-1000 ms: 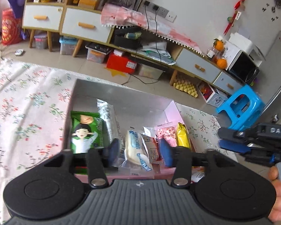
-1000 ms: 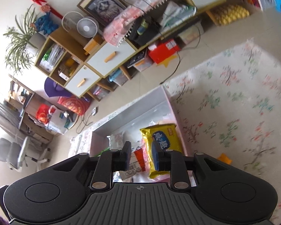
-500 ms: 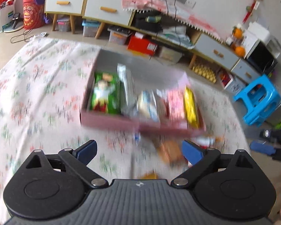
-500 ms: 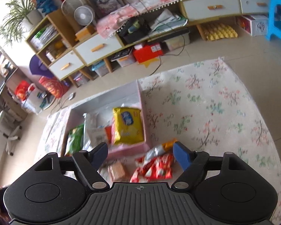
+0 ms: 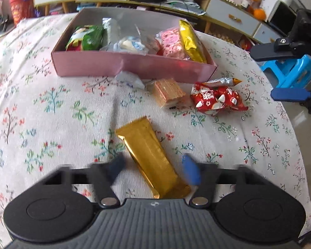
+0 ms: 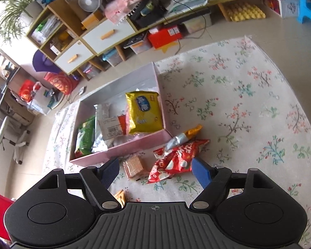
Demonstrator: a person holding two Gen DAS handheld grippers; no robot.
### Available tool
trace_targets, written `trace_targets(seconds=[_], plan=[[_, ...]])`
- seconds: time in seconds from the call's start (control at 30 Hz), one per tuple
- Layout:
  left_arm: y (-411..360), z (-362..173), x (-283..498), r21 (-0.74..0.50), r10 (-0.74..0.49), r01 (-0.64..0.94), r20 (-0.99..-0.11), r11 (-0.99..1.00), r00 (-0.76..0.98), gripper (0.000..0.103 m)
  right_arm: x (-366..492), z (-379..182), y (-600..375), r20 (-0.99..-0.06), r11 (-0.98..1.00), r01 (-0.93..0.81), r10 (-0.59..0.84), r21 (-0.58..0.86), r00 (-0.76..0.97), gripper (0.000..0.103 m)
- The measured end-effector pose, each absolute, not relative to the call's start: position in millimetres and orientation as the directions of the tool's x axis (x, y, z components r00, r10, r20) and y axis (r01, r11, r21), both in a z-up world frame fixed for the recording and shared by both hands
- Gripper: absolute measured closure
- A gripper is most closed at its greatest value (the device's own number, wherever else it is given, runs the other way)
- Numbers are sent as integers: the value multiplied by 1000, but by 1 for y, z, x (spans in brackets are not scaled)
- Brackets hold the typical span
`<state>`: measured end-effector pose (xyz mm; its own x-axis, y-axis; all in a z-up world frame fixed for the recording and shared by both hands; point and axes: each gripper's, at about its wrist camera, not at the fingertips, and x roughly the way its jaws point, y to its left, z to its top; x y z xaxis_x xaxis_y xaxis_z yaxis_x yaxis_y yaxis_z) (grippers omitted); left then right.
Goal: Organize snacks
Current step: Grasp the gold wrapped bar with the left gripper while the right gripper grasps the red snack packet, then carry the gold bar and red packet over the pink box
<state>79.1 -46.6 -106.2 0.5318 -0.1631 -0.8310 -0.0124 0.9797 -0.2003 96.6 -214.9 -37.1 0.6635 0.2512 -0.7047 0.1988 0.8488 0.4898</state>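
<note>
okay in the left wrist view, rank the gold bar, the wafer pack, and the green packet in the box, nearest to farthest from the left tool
1. gold bar: lying between the open fingers of the left tool, on the cloth.
2. wafer pack: farther out, just in front of the pink box.
3. green packet: farthest, at the box's left end.

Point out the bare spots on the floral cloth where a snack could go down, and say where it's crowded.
Bare cloth lies left of the gold bar, below the pink box, and right of the red packet. It is crowded along the box's front wall: wafer pack, red packet, silver wrapper. The left tongs straddle the gold bar.
</note>
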Motion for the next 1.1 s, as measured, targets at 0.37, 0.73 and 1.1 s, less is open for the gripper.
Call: trace_targets(seconds=[0.37, 0.73, 1.1], plan=[[-47, -95, 82, -219, -190, 18, -800, 976, 569, 78, 104, -50, -220, -738, 853, 248, 210, 459, 642, 25], [-34, -80, 79, -258, -192, -18, -763, 966, 617, 78, 132, -100, -224, -764, 838, 361, 99, 410, 638, 26], [-30, -74, 77, -279, -213, -7, -749, 960, 628, 78, 115, -72, -215, -758, 857, 319, 118, 404, 642, 74]])
